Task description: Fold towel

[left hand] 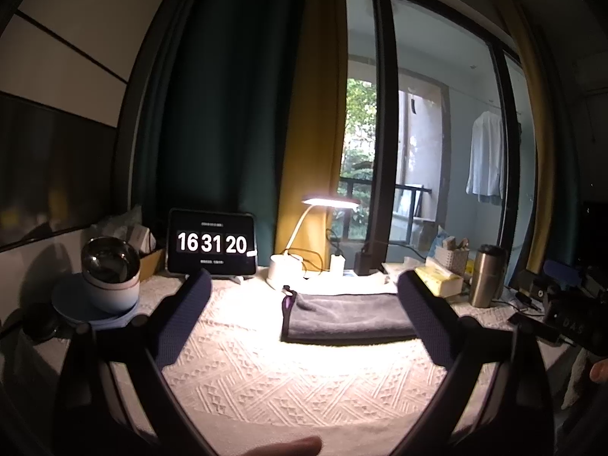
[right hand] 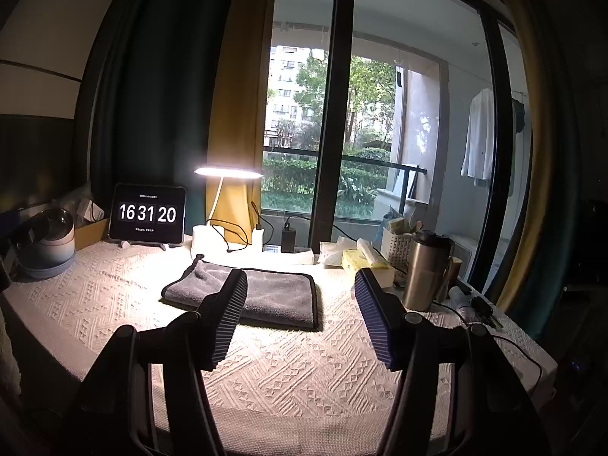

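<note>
Grey towel (right hand: 262, 293), soft, limp, lying folded on surface (right hand: 304, 372); corners inviting pinching; left tool (left hand: 304, 304) and right tool (right hand: 300, 304) hovering wide open, empty.

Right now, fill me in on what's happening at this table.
A person holds a gripper in each hand over a table with a patterned cloth. The gray towel lies flat under the lit desk lamp, looking already folded into a neat rectangle. Neither gripper touches it: the left gripper and the right gripper are both open, hovering short of the towel. A clock display reads 16 31 20.
</note>
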Tool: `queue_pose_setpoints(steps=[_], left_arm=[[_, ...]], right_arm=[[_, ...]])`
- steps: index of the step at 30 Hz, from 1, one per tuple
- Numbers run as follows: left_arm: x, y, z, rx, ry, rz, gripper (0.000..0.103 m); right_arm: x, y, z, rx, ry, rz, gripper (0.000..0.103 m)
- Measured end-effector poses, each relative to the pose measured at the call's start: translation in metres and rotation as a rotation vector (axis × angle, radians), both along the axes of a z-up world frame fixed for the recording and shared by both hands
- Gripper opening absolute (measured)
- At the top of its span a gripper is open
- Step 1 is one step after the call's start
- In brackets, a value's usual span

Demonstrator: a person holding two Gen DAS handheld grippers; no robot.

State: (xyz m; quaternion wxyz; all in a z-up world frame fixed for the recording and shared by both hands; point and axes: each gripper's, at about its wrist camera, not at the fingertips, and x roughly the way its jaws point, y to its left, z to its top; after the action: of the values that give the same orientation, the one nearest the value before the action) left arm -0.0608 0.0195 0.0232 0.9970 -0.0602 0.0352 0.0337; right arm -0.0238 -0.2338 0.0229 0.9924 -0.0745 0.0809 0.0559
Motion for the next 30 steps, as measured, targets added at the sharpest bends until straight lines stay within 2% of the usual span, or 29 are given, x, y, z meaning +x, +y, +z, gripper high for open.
queue_pose_setpoints(steps=[6,30], left_arm=[[0.0029,-0.0016,-0.0016,0.001,0.014,-0.007,0.099],[0.0010,-0.0036,-0.0016,0.002,0.014,-0.010,0.099]], right_arm=[[0.0062,-0.0013,-0.0065,-0.005,0.027,0.001,0.062],[0.0050,0.0012,-0.0065,-0.009,0.032,0.001,0.062]])
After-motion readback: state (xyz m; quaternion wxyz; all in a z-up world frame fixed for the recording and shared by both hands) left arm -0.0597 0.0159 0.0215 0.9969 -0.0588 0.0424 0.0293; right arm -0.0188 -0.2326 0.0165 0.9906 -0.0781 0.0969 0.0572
